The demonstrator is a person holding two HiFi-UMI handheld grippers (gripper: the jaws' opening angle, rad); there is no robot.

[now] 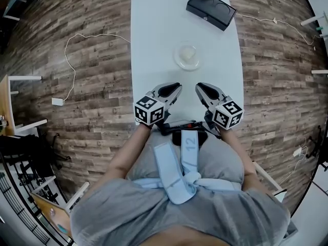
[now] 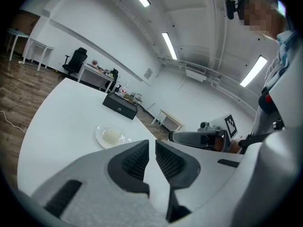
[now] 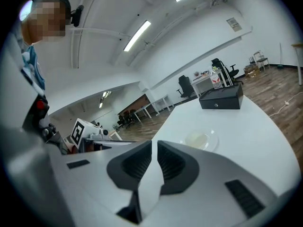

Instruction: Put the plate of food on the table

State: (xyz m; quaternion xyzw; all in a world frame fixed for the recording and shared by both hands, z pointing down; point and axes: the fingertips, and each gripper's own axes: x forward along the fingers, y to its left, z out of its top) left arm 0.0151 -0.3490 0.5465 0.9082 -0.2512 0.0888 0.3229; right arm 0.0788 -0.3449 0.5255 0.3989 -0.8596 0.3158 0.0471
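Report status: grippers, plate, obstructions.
Left gripper and right gripper shut, empty. Plate of food on table, apart from both. Black box at far end, not in way.

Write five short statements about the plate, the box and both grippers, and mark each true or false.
1. The plate sits on the white table. True.
2. The left gripper is shut on the plate. False: its jaws are together on nothing, short of the plate on the person's side.
3. The black box lies farther from the person than the plate. True.
4. The right gripper holds the black box. False: it is empty, with its jaws together, at the near end of the table.
5. The plate is bare. False: a pale mound of food lies on it.
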